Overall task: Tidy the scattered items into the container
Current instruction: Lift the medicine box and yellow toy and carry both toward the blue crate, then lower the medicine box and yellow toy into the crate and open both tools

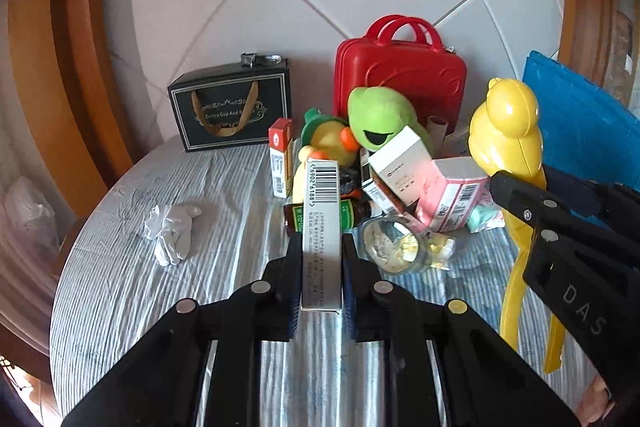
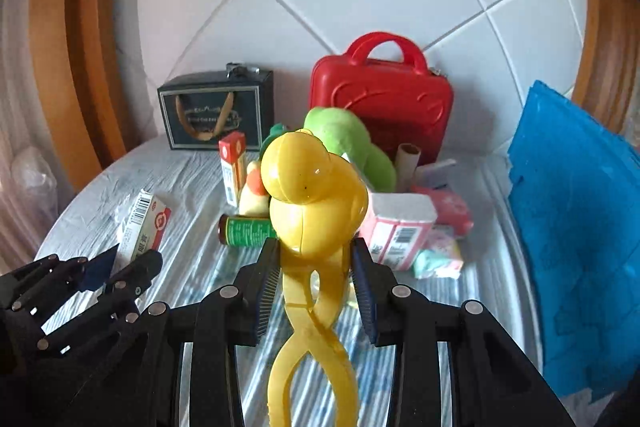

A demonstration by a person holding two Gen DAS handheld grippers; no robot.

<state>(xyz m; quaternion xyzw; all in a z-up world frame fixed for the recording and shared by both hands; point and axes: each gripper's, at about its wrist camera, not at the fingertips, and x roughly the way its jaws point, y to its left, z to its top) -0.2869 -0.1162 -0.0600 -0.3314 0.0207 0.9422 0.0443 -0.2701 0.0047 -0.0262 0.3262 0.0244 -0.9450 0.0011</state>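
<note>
Your left gripper [image 1: 322,267] is clamped on a slim white carton [image 1: 321,227], held above the striped cloth [image 1: 120,267]. Your right gripper [image 2: 316,279] pinches the yellow duck tongs [image 2: 312,203]. Beyond sits the clutter; the blue container [image 2: 576,227] stands right.

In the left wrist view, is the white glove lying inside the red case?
No. The white glove lies crumpled on the striped tablecloth, well apart from the closed red case standing upright at the wall.

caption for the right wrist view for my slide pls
Right gripper lifts a yellow duck-shaped tong over cluttered toys and boxes, red case behind.
</note>
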